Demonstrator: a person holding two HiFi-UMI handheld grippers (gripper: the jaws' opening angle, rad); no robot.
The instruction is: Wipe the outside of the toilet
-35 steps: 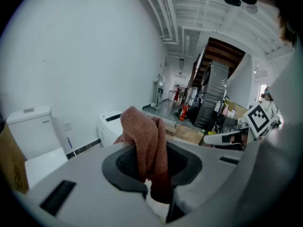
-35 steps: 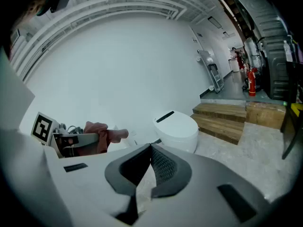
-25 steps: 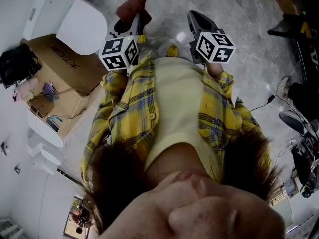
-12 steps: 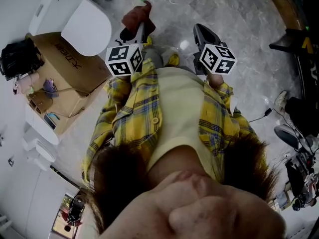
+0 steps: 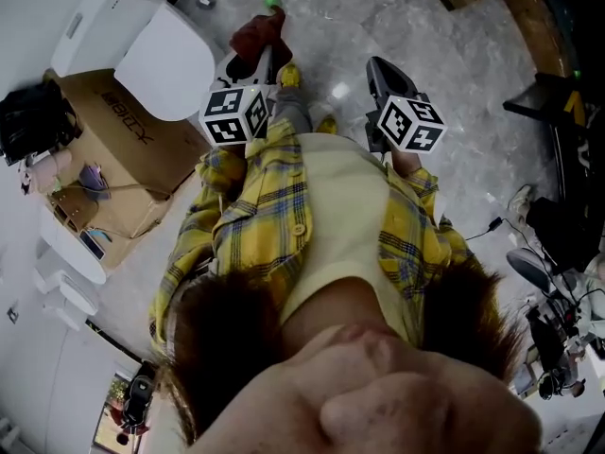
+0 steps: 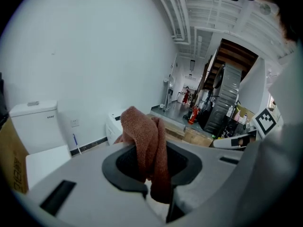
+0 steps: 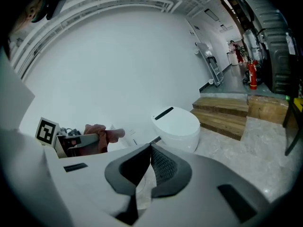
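Now we hold our left gripper clamped on the reddish cloth, with the toilet standing off to its left, nearer it than our right gripper, whose jaws are pressed together, empty.

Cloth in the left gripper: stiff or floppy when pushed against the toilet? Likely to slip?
Likely floppy: the cloth folds over itself and hangs limp from the left gripper, so it should bunch under pressure. Probably light, since it looks like a loose knit. Slipping seems unlikely, as the jaws are shut on a thick fold, though rubbing could tug it.
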